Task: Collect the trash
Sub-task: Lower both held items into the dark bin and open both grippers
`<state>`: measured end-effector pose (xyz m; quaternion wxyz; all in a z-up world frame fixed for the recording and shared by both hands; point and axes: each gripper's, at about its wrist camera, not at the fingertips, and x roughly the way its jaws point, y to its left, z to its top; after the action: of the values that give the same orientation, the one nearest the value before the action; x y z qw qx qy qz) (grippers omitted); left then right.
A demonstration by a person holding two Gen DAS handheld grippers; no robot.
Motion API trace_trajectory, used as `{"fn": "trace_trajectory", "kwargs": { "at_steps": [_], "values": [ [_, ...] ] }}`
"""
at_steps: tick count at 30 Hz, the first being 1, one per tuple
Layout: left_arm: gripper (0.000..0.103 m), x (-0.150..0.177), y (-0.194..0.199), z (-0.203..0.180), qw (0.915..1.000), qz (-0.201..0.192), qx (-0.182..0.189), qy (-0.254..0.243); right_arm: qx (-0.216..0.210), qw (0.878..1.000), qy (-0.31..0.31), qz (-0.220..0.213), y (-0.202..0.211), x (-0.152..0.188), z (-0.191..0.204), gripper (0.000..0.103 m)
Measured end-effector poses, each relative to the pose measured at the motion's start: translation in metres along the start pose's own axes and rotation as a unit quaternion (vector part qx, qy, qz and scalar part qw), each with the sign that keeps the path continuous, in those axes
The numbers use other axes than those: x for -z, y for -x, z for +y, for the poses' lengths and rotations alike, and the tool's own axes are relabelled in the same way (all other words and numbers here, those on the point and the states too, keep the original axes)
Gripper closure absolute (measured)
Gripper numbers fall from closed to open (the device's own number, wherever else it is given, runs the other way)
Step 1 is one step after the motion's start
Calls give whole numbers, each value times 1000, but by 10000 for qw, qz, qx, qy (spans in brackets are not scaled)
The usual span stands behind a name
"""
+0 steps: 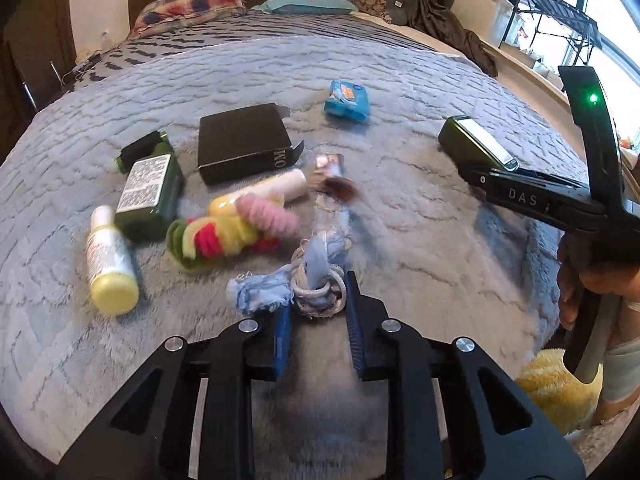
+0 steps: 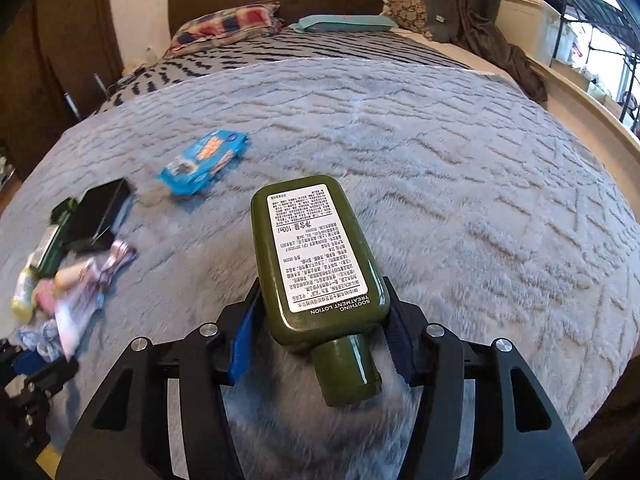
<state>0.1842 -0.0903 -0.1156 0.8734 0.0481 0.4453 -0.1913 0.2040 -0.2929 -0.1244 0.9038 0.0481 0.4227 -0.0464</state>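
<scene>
My right gripper point(image 2: 320, 320) is shut on a green lotion bottle point(image 2: 316, 252) with a white label, held above the grey bedspread; it also shows in the left wrist view point(image 1: 476, 146). My left gripper point(image 1: 320, 312) is closed on a bundle of white hair ties and pale blue cloth point(image 1: 304, 284). Beyond it lie a clear wrapper point(image 1: 332, 184), coloured scrunchies point(image 1: 232, 232), a second green bottle point(image 1: 150, 192), a yellow-capped bottle point(image 1: 110, 264), a white tube point(image 1: 260, 194), a black box point(image 1: 242, 142) and a blue wipes pack point(image 1: 346, 98).
The grey fluffy bedspread point(image 2: 480, 200) covers the bed, with pillows point(image 2: 228, 26) and a wooden headboard behind. A metal rack point(image 2: 592, 12) and window stand at the right. A yellow fluffy item point(image 1: 552, 388) lies on the floor at the bed's right edge.
</scene>
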Motion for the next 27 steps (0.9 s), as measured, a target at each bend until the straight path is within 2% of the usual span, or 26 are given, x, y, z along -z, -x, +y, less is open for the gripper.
{"fn": "trace_trajectory", "kwargs": {
  "at_steps": [12, 21, 27],
  "values": [
    [81, 44, 50, -4, 9999, -164, 28, -47, -496, 9983, 309, -74, 60, 53, 36, 47],
    [81, 81, 96, -8, 9991, -418, 3, -26, -614, 9969, 375, -333, 119, 90, 47, 47],
    [80, 114, 118, -7, 9988, -483, -15, 48, -872, 9951, 418, -209, 143, 129, 50, 47]
  ]
}}
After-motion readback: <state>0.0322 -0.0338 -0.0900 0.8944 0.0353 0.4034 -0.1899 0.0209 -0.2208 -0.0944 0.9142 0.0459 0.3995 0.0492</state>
